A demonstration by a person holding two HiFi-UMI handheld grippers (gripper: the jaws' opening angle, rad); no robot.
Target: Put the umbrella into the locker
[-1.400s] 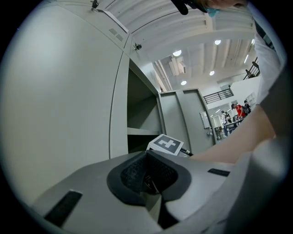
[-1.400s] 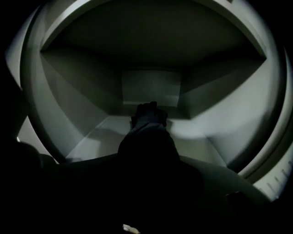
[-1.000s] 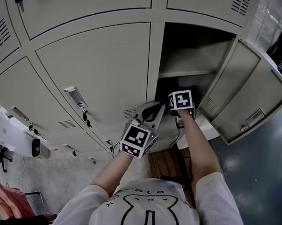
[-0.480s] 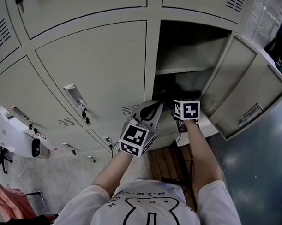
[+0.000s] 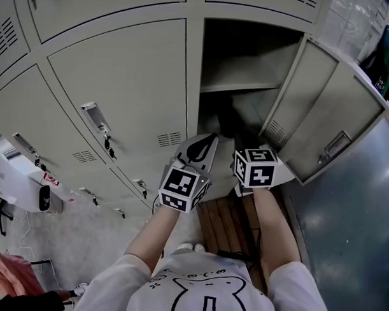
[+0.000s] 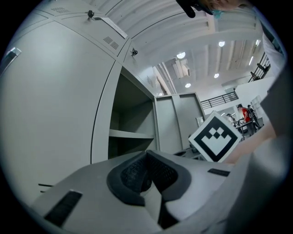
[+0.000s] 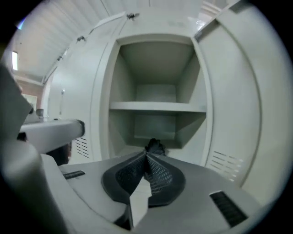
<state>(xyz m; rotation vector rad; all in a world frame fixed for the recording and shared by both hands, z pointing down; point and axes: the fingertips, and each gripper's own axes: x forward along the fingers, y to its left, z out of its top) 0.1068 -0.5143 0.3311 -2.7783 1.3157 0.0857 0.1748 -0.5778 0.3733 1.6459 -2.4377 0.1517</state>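
no text, label or number can be read anywhere.

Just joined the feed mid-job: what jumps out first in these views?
The one open locker stands out in a wall of closed grey doors, its door swung out to the right. A dark bundle, apparently the umbrella, lies in the compartment under its shelf. Both marker-cubed grippers hover before the opening, left gripper and right gripper, jaws shut and empty.
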